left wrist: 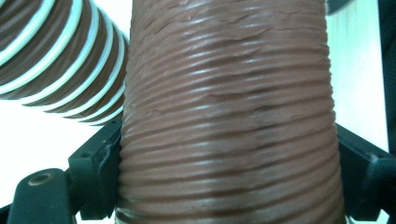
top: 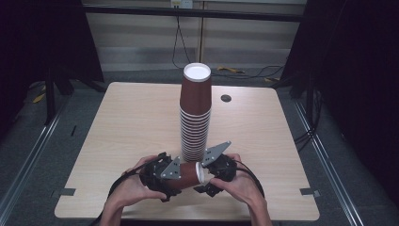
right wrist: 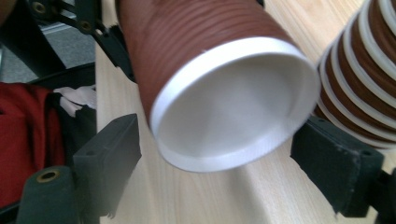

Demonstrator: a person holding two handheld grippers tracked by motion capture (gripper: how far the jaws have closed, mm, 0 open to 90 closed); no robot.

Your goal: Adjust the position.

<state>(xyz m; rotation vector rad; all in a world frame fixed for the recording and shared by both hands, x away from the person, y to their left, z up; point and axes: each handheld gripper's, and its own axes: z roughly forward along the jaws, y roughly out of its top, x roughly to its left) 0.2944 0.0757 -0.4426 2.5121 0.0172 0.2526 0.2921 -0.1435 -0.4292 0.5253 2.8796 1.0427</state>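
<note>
A single ribbed brown paper cup (top: 188, 175) lies on its side just above the table's front edge, white rim pointing right. My left gripper (top: 175, 179) is shut on its body; in the left gripper view both black fingers (left wrist: 100, 154) press the cup's (left wrist: 229, 116) sides. My right gripper (top: 207, 181) faces the cup's open mouth (right wrist: 233, 107), its jaws standing either side of the rim with a gap showing at the left finger (right wrist: 112, 154). A tall stack of upside-down brown cups (top: 195, 117) rises right behind both grippers and appears close by as the stack (left wrist: 60, 60) and the stack (right wrist: 369, 60).
The light wooden table (top: 131, 122) has a small dark round grommet (top: 226, 98) behind the stack on the right. Black cables lie on the floor (top: 244, 73) beyond the far edge. Dark curtains flank both sides. Red clothing (right wrist: 23, 140) shows behind the left jaw.
</note>
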